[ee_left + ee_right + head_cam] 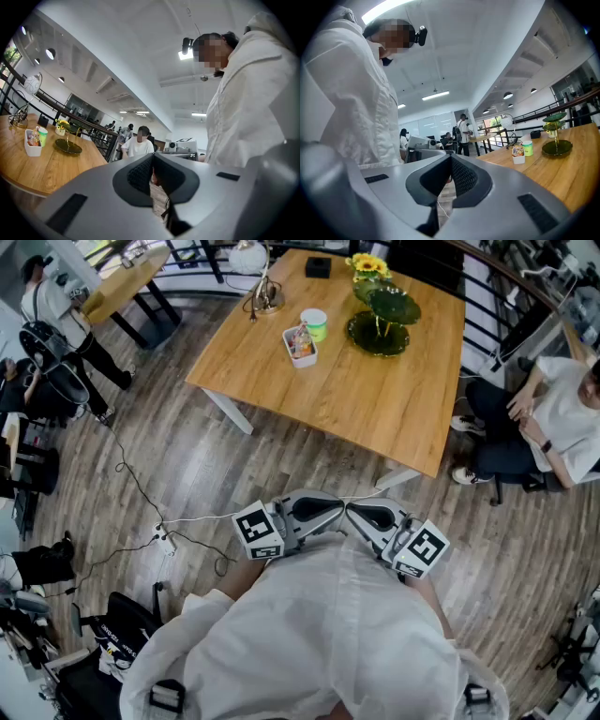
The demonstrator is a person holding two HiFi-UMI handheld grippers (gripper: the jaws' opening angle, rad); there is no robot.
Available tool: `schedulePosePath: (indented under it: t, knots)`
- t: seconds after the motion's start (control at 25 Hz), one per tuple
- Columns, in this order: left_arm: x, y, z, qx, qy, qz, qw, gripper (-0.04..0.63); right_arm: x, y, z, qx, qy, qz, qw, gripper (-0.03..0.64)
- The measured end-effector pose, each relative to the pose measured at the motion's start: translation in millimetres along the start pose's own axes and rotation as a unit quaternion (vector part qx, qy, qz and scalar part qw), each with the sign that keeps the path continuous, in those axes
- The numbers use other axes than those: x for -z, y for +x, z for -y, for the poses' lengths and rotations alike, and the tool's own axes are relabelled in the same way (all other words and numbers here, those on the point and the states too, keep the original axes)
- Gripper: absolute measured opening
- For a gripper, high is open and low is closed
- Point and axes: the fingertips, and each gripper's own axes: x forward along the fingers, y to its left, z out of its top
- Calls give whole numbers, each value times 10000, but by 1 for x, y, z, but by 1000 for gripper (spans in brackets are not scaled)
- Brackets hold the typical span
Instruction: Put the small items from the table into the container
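- The left gripper and the right gripper are both shut tight, with nothing in them. They are held close to the person's chest, well away from the table.
- The white container sits toward the table's left edge, just beside a green cup. It has colourful little things inside.
- I can't see any loose small things on the table.
- I think no picking is going on. Next, the person should step up to the table and open a gripper.

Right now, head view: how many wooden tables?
2. The large table sits ahead, at top centre, and carries the white container. A smaller table stands in the top left corner. Others may lie outside the frame.
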Motion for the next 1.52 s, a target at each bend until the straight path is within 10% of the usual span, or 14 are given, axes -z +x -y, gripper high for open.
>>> schedulePosePath:
  t: [1.52]
  knots:
    - [6, 39, -2, -133, -16, -47, 9999, 11, 3, -35, 30, -12, 109, 199, 9997, 15]
